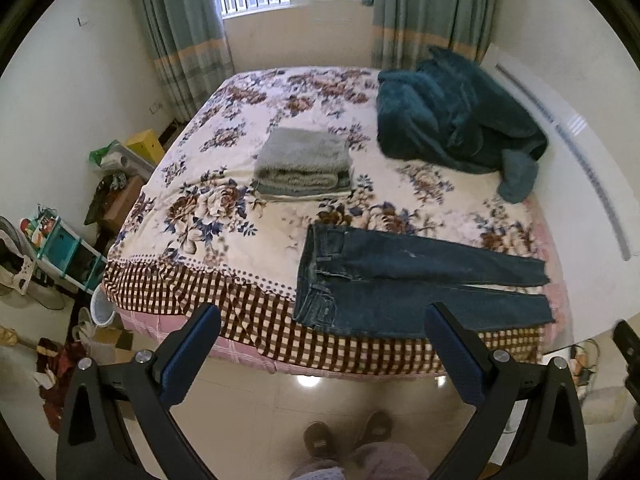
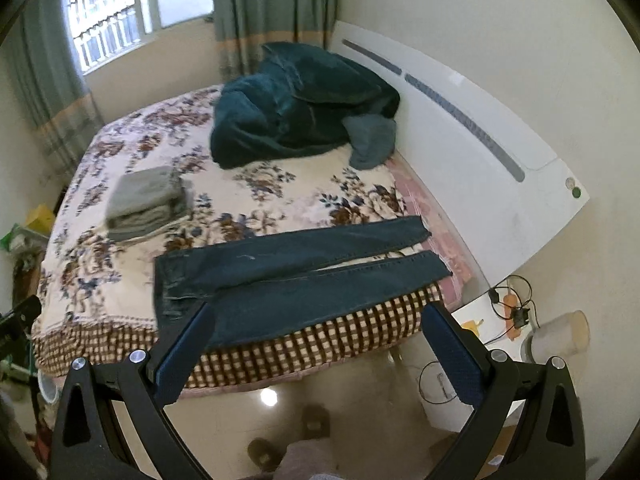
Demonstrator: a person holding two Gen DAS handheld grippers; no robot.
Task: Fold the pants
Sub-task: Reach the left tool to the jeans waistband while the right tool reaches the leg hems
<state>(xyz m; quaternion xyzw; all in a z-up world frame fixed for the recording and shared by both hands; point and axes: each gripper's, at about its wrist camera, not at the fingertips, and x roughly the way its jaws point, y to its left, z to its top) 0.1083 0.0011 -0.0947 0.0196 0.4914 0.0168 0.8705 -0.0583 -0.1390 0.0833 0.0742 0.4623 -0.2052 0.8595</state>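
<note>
Hovering off the bed edge with both tools, nothing gripped yet. Left gripper (image 1: 322, 332) has its fingers spread wide and empty; right gripper (image 2: 316, 332) likewise wide and empty. The jeans (image 1: 400, 280) lie flat on the bed (image 1: 240, 216), just beyond the fingertips in both views, lengthwise along the near edge. Ahead of the left fingers the waistband (image 1: 310, 276) sits between the tips, nearer the right-hand one, with the legs running off past that finger. In the right wrist view the near leg runs between the two fingertips, the waist just above the left-hand finger and the hems (image 2: 432, 252) above the right-hand finger. Legs are side by side with a thin gap, not yet stacked, so my read is the fold hasn't started; being laid out flat and close to the edge looks meant to let each gripper reach an end. A folded grey stack (image 1: 304, 164) sits further beyond the fingers, likely finished items, and a teal blanket (image 1: 456, 120) is bunched near the headboard, well apart from the jeans. No readable brand, label or writing in either view.
</note>
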